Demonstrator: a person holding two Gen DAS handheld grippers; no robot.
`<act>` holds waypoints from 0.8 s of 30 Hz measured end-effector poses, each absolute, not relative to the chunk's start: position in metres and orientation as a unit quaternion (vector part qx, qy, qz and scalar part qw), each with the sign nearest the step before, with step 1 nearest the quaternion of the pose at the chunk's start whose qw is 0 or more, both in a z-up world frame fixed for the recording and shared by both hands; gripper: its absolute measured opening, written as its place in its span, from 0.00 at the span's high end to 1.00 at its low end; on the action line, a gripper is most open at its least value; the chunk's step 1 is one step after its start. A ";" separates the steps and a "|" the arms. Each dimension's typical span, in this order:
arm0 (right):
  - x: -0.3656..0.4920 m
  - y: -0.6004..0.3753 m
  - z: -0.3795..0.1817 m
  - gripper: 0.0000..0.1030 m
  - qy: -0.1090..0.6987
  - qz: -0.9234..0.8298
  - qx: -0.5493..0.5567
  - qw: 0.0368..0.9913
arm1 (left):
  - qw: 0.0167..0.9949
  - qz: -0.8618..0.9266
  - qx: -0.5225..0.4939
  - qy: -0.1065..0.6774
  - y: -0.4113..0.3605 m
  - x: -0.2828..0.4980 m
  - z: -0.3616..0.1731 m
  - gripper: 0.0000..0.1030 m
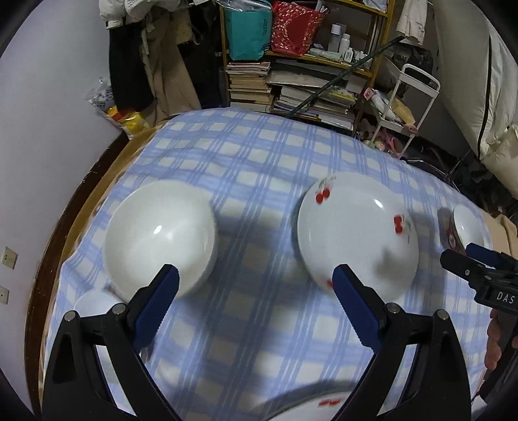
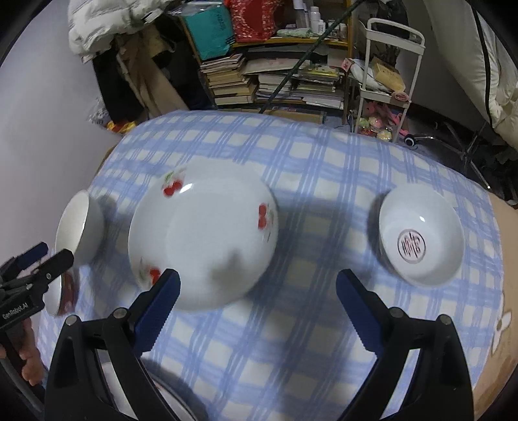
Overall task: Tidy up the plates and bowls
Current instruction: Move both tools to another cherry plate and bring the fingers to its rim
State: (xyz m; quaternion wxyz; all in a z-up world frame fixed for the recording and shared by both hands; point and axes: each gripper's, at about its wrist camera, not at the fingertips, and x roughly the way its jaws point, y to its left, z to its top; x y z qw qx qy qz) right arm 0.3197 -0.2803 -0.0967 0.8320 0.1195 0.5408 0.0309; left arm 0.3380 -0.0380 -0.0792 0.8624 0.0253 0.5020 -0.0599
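Right wrist view: right claw [image 2: 257,293] spread, empty, above the cloth [image 2: 291,340]; cherry plate [image 2: 202,239] just ahead-left of its left finger, nearer than the crest bowl [image 2: 421,238] ahead-right; left claw [image 1: 255,288] likewise spread.

Up at twelve o'clock in both views, a yellow-framed shelf [image 1: 323,58] is crammed: a teal bag [image 1: 247,30] beside a red patterned bag [image 1: 296,27], small white bottles [image 1: 343,42], and stacks of books [image 1: 249,85] leaning under it all. Over at two o'clock stands a white trolley cart [image 2: 388,74], with pink toys [image 2: 378,121] at its foot. Dark and beige clothes [image 1: 155,64] hang at eleven o'clock against a plain pale wall [image 1: 48,97], with wall sockets [image 1: 9,259] at nine o'clock. A white padded mass [image 1: 479,81] fills the three o'clock edge. Blue checked tablecloth [image 1: 259,155] covers the round, dark-rimmed table [image 1: 64,213].
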 end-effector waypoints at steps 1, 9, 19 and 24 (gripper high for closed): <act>0.326 -0.283 -0.098 0.02 0.541 0.033 0.127 0.831 | 0.862 -0.060 0.025 0.503 -0.039 0.343 -0.081 0.08; 0.356 -0.295 -0.125 0.12 0.555 0.025 0.159 0.816 | 0.850 -0.083 0.012 0.521 -0.054 0.380 -0.104 0.18; 0.374 -0.292 -0.158 0.45 0.579 0.032 0.157 0.800 | 0.830 -0.105 0.011 0.548 -0.066 0.402 -0.127 0.56; 0.377 -0.290 -0.167 0.56 0.585 0.035 0.162 0.794 | 0.821 -0.114 -0.006 0.559 -0.069 0.410 -0.137 0.59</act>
